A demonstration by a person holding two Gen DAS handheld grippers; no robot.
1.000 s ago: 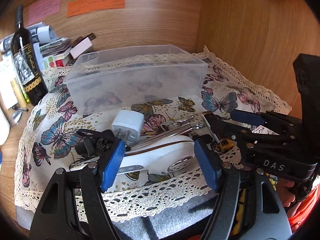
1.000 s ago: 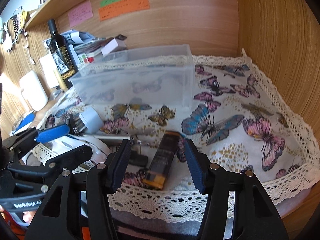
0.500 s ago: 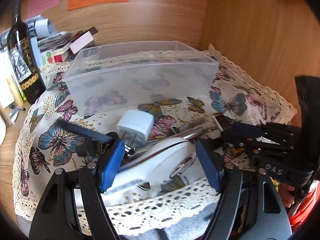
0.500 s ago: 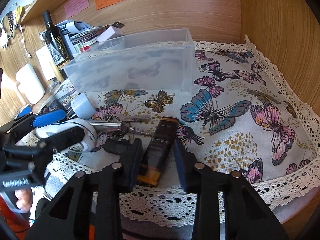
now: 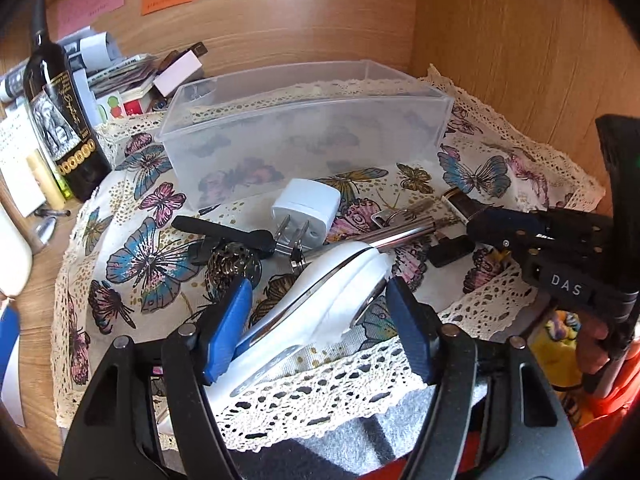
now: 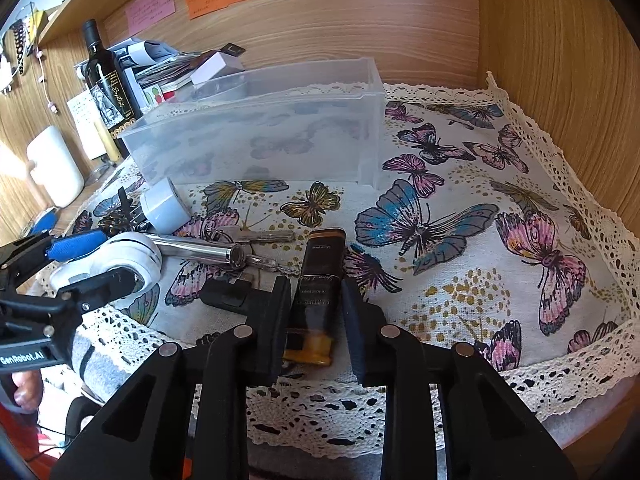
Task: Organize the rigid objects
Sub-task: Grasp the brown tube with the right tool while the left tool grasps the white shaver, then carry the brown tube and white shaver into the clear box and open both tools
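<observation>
My left gripper [image 5: 320, 304] straddles a white oval device [image 5: 316, 308] that lies tilted on the butterfly cloth; its blue pads touch or nearly touch both sides. My right gripper [image 6: 316, 300] has closed on a dark tube with a yellow end [image 6: 318, 292], which also shows in the left wrist view [image 5: 460, 200]. A clear plastic bin [image 6: 256, 128] stands behind, empty. A white plug adapter [image 5: 308, 208], a silver pen [image 6: 192, 250], keys [image 6: 260, 236] and black clips [image 5: 228, 232] lie between.
A wine bottle [image 5: 56, 112], papers and small boxes [image 5: 132, 80] stand at the back left. A white container [image 6: 54, 172] sits at the left. Wooden walls close the back and right. The cloth's lace edge [image 6: 360, 396] hangs over the front.
The right gripper's fingers have closed in onto the dark tube. The left gripper has moved forward around the white device, which now lies tilted between the pads.
</observation>
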